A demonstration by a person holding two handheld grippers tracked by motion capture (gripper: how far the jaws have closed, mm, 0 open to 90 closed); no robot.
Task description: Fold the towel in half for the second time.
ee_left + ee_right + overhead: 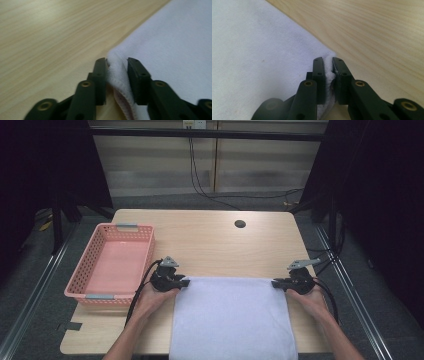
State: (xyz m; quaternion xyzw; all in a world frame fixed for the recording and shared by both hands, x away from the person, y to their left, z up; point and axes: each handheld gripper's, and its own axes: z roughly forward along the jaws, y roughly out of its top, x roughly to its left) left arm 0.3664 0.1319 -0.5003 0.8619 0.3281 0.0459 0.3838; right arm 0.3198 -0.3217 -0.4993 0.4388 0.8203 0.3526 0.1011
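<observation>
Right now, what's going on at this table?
A person is handling a white towel spread flat on the wooden table, with a handheld gripper in each hand. The right gripper is pinched shut on the towel's far right corner. The left gripper has the far left corner between its jaws, the fabric bunched in the gap, but the jaws stand wider there. The towel's near edge hangs over the table's front. An empty pink basket sits to the left, untouched.
</observation>
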